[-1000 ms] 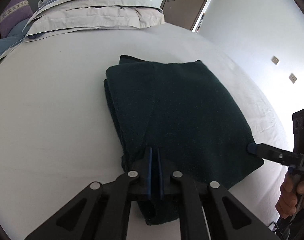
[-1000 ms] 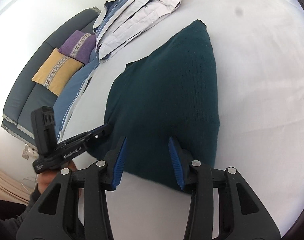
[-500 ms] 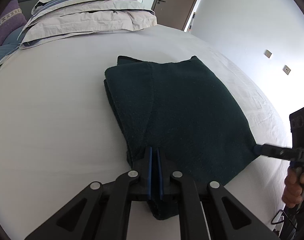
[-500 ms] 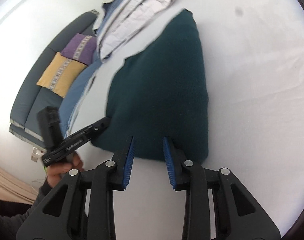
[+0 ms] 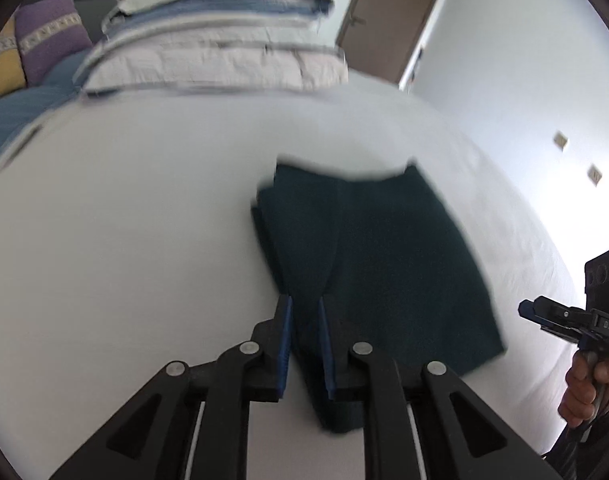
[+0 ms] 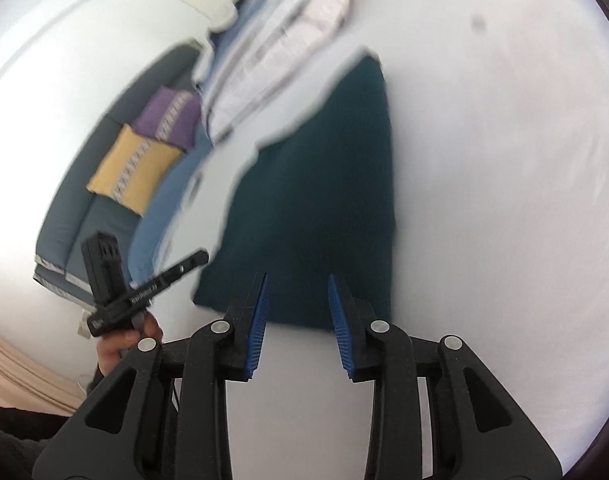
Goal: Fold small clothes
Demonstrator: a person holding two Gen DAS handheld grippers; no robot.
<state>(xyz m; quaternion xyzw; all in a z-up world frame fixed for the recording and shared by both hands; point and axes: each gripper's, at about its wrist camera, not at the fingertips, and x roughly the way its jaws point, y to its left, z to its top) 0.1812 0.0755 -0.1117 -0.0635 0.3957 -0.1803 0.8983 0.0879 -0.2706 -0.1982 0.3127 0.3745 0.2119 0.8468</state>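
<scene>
**Both grippers clear of the folded garment**

The dark green garment (image 5: 380, 264) lies folded flat on the white bed sheet (image 5: 124, 240); the left gripper (image 5: 304, 320) hovers over its near edge, jaws a narrow gap apart and gripping nothing; the right gripper (image 6: 298, 300) sits just short of the opposite edge, jaws wide and empty; stacked bedding (image 5: 220, 60) lies beyond the garment.

The folded dark-green garment (image 6: 320, 216) lay flat on the white bed (image 6: 504, 200). The right tongs (image 6: 298, 320) stood spread at its near edge, gripping nothing. The left tongs (image 6: 192, 260) hovered just beside its near-left corner.
</scene>
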